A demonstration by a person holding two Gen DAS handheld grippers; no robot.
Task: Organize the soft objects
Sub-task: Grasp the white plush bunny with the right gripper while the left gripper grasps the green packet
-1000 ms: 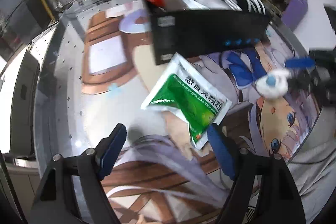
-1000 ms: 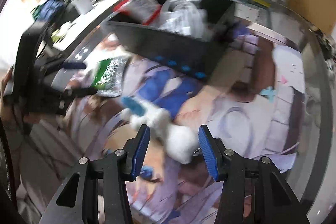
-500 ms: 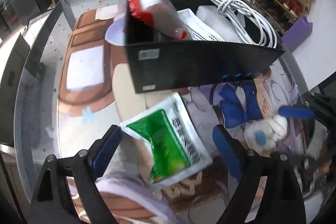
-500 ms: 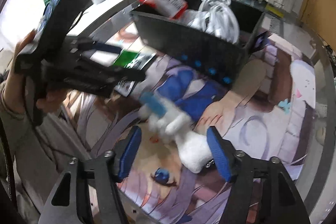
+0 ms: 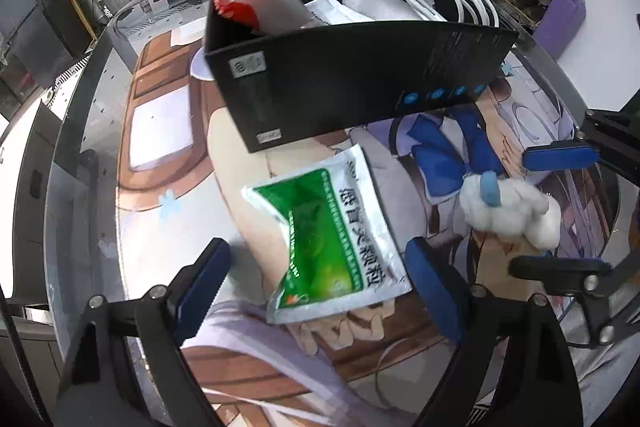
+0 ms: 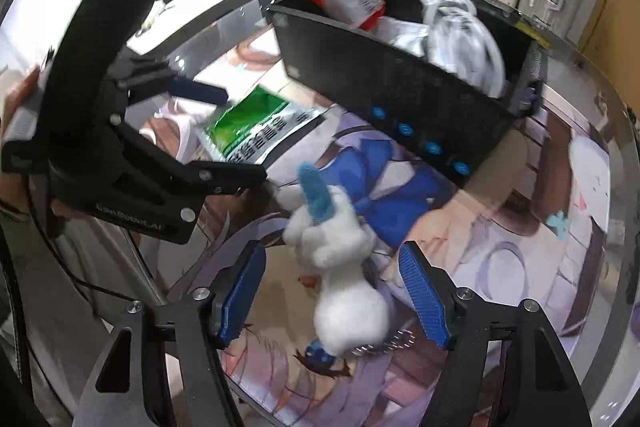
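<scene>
1. Left wrist view: left gripper (image 5: 318,281) spread wide over the green sachet (image 5: 332,239), which lies on the printed mat (image 5: 168,211) before the black box (image 5: 344,87).
2. Right gripper (image 6: 332,289) has just been closing; its jaws flank the white plush toy (image 6: 340,267) without pressing it.

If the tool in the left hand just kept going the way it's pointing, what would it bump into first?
Most likely the green and white sachet, which lies on the printed mat between the open fingers of the left tool. Depth is hard to judge, but nothing else seems to be in the way.
</scene>
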